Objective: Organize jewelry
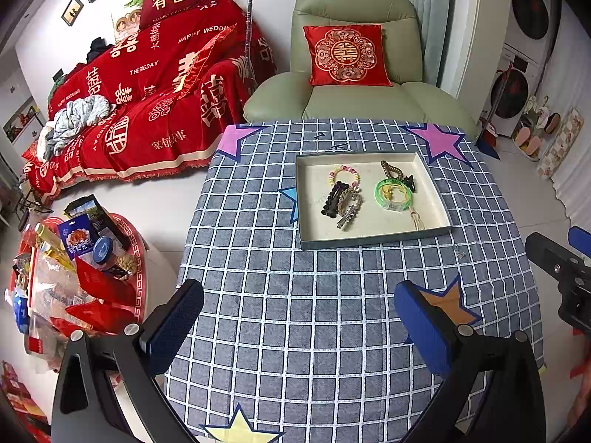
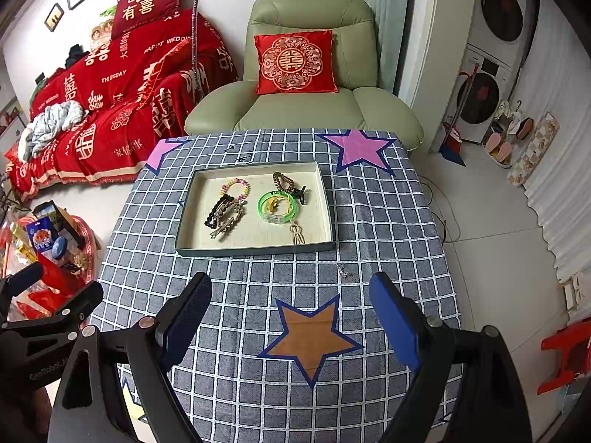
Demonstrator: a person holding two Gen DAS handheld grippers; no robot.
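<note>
Jewelry (image 2: 255,203) fills tray (image 2: 184,247) (cream-lined); both claws, left (image 1: 299,317) and right (image 2: 291,313), gape empty.

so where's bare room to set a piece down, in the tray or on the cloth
Free: the near strip of the shallow grey tray below the green plastic bangle, and the checked cloth around the orange star. Crowded: the tray's middle, where the black hair clip and beaded bracelets overlap.

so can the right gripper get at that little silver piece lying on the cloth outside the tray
Probably yes. The small silver piece lies alone on the tablecloth, just ahead of the right gripper, whose jaws stand open and empty. The tray sits beyond it, so nothing blocks the approach.
</note>
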